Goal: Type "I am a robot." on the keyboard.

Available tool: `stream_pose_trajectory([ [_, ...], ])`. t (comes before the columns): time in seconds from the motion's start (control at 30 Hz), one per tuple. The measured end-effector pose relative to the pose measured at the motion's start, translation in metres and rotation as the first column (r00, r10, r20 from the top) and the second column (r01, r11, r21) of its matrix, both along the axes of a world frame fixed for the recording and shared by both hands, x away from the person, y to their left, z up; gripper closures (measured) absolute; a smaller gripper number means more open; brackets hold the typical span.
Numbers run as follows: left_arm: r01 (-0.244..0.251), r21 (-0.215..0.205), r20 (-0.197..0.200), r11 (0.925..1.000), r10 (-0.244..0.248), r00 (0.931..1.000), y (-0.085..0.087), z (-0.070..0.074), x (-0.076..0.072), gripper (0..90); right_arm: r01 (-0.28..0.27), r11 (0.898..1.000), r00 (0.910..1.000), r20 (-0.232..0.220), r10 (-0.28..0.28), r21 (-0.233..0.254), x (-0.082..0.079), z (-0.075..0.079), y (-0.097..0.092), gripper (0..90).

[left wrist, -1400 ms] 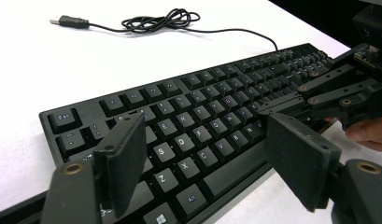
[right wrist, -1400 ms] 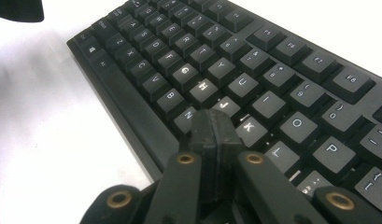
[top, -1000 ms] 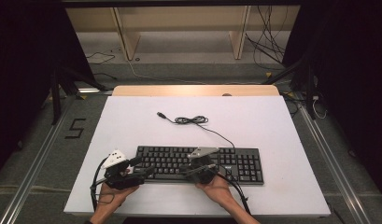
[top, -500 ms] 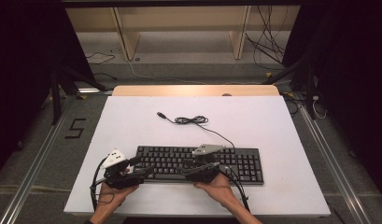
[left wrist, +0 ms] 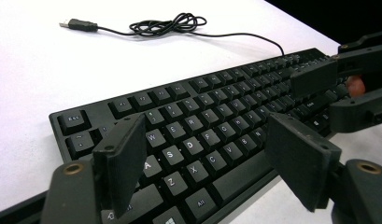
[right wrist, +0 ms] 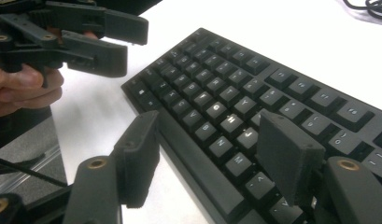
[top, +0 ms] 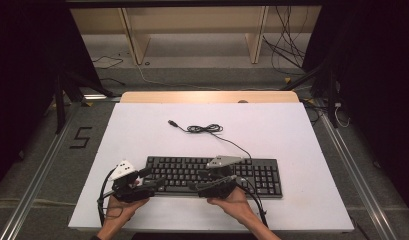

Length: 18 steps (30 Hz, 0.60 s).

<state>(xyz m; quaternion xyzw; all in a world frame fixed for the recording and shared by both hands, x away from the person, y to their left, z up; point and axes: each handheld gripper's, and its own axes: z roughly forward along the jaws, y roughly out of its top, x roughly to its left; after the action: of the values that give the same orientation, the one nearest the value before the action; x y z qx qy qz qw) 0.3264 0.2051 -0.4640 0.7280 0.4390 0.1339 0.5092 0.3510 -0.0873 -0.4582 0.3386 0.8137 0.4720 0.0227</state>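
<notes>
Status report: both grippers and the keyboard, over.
Left gripper open, right gripper open, both over keyboard front edge. Keyboard flat, ungripped. Its cable coiled behind, unplugged.

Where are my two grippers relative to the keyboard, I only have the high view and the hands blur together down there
Observer: In the left gripper view, the left gripper is open, its jaws straddling the front edge of the keyboard near the A, S and Z keys.
Operator: And the right one?
Observer: The right gripper is open too, jaws either side of the front edge around the H, J and N keys.
Operator: Is the cable plugged into anything?
Observer: No. The USB plug lies loose on the white table, and the cable is bunched in a small coil beyond the keyboard.
</notes>
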Motion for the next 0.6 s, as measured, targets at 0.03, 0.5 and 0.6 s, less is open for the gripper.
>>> stream_pose_trajectory([
  [0.03, 0.001, 0.001, 0.000, 1.0000, -0.001, 1.0000, 0.0005, 0.0000, 0.0001, 29.0, -0.002, 1.000, 1.0000, 0.000, 0.002, 0.000, -0.0008, 0.0000, 0.0003, 42.5],
  [0.5, -0.014, -0.007, 0.009, 0.9999, 0.014, 0.9999, 0.0022, 0.0003, 0.0005, 29.0, -0.021, 0.998, 0.9997, 0.009, 0.021, -0.055, -0.0075, -0.0056, 0.0045, 81.2],
  [0.6, -0.021, -0.008, 0.007, 0.9997, 0.021, 0.9998, 0.0033, 0.0004, 0.0007, 29.1, -0.026, 0.997, 0.9996, 0.009, 0.027, -0.067, -0.0084, -0.0074, 0.0059, 86.2],
])
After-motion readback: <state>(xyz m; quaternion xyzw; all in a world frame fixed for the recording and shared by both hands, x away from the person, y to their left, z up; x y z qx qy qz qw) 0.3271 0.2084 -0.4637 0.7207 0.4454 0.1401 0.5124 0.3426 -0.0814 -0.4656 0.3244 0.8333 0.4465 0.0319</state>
